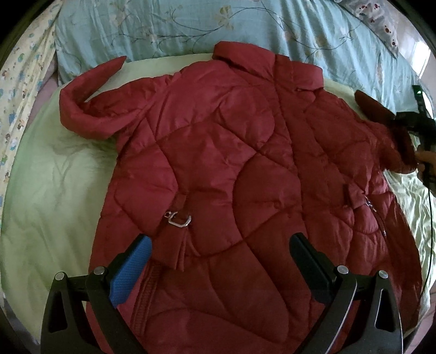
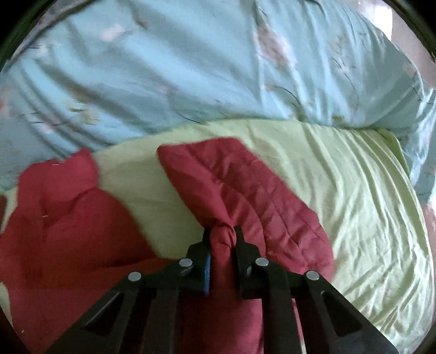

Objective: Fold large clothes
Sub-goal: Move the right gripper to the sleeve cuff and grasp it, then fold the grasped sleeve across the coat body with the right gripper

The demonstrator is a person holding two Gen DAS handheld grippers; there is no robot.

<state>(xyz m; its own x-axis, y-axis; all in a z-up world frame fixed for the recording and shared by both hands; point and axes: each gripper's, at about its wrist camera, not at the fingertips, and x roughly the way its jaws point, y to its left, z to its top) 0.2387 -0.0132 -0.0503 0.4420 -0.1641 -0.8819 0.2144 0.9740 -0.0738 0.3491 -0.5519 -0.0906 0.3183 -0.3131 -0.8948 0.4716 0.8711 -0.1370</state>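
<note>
A dark red quilted jacket point(image 1: 218, 168) lies flat, front up, on a pale green sheet point(image 1: 54, 190), collar toward the far side. Its left sleeve point(image 1: 87, 109) lies bent at the upper left. My left gripper point(image 1: 220, 245) is open and empty, hovering over the jacket's lower front near a metal buckle point(image 1: 178, 219). My right gripper point(image 2: 221, 231) is shut on the jacket's right sleeve point(image 2: 245, 190), bunching the fabric between the fingers and holding it above the sheet point(image 2: 354, 204). The right gripper also shows at the right edge of the left wrist view point(image 1: 417, 128).
A light blue floral duvet point(image 1: 218, 24) lies heaped along the far side of the bed, also in the right wrist view point(image 2: 190, 68). A patterned pillow point(image 1: 378, 19) sits at the far right. A printed yellow cloth point(image 1: 19, 81) hangs at the left.
</note>
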